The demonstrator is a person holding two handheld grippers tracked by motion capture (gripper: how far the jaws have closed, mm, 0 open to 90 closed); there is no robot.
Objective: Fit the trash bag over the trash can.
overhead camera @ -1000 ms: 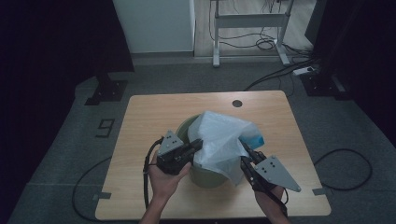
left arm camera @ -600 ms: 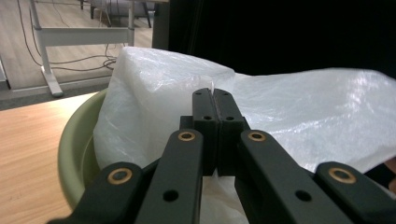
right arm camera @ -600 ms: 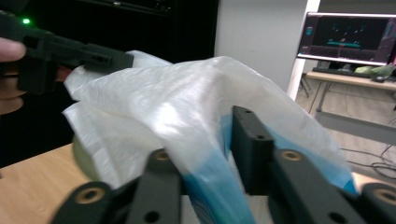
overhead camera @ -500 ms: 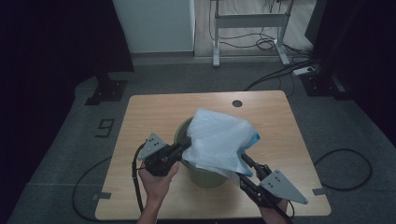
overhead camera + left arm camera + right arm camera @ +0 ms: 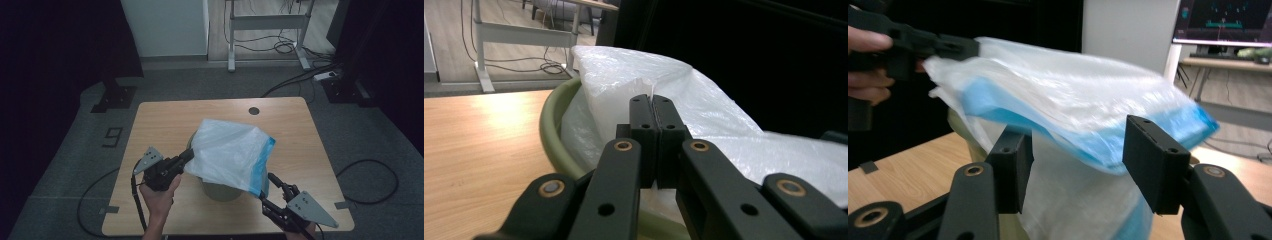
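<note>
Right gripper (image 5: 274,186) is seen nearest, jaws just opened, nothing pressed between them; bag edge lies beyond. Left gripper (image 5: 186,155) is clamped on the plastic bag (image 5: 230,155), which is draped over the green bin (image 5: 220,191) mid-table (image 5: 165,120).

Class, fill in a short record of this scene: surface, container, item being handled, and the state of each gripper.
surface: light wooden table
container: olive-green round bin
item handled: translucent white plastic bag with blue edge, draped over the bin
left gripper: shut on the bag's edge
right gripper: jaws have just been opening, apart, pads off the bag
</note>
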